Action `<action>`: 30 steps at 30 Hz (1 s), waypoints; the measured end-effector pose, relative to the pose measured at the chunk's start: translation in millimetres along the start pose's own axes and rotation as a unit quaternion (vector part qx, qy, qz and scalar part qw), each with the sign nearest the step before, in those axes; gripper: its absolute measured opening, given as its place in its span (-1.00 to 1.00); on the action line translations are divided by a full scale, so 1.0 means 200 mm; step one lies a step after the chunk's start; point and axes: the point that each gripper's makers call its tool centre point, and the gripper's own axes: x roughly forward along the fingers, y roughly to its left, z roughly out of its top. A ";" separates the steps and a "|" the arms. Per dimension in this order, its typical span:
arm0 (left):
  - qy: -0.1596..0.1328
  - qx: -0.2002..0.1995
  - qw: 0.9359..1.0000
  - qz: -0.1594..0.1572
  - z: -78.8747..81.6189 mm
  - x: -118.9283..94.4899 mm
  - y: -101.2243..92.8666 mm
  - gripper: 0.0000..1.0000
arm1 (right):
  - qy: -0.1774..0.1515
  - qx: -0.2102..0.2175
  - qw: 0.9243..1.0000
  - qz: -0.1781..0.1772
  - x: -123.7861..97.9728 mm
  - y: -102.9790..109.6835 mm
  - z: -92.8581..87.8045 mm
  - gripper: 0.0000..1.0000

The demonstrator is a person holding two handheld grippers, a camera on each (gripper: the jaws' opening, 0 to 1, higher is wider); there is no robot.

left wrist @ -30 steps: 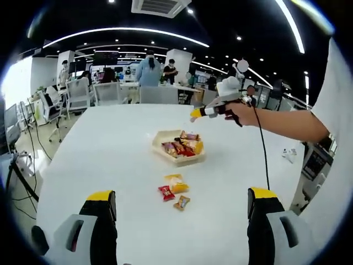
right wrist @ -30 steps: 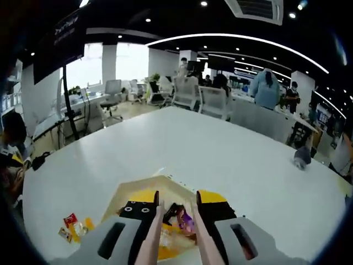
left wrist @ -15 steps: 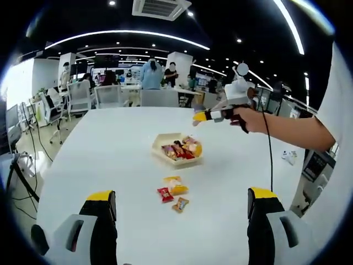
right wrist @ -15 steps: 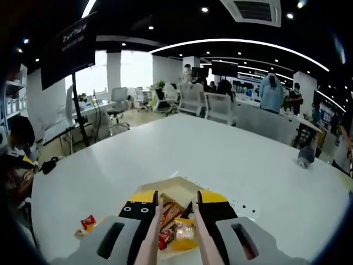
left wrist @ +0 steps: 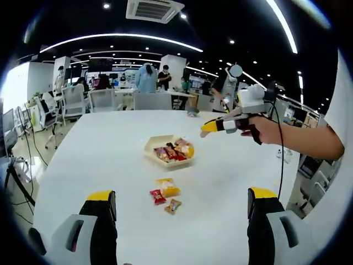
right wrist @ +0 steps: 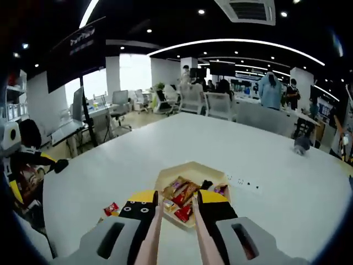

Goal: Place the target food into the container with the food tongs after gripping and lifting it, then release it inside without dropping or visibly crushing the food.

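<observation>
In the right gripper view, the right gripper (right wrist: 176, 212) hides the near edge of the container (right wrist: 194, 178), and a red packet (right wrist: 111, 209) lies partly cut off at its left. Pink tongs (right wrist: 153, 234) run between the jaws; their tips stand a little apart and hold nothing. In the left gripper view, a hand (left wrist: 263, 128) holds that gripper in the air, right of the container. Three loose snack packets (left wrist: 164, 194) lie on the white table (left wrist: 99, 149) nearer than it. The left gripper (left wrist: 182, 212) has its jaws wide apart and empty.
</observation>
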 end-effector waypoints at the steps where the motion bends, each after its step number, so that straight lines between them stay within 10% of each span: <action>1: 0.000 0.003 1.000 -0.004 0.00 0.00 0.00 0.99 | 0.000 0.000 1.000 -0.001 -0.02 0.01 0.00 -0.45; 19: 0.020 0.042 0.995 -0.087 -0.09 -0.18 0.06 0.99 | 0.022 0.035 0.996 -0.082 -0.43 0.40 -0.17 -0.45; 30: 0.008 0.047 0.991 -0.126 -0.09 -0.19 0.01 0.99 | 0.014 0.055 0.990 -0.125 -0.61 0.43 -0.21 -0.45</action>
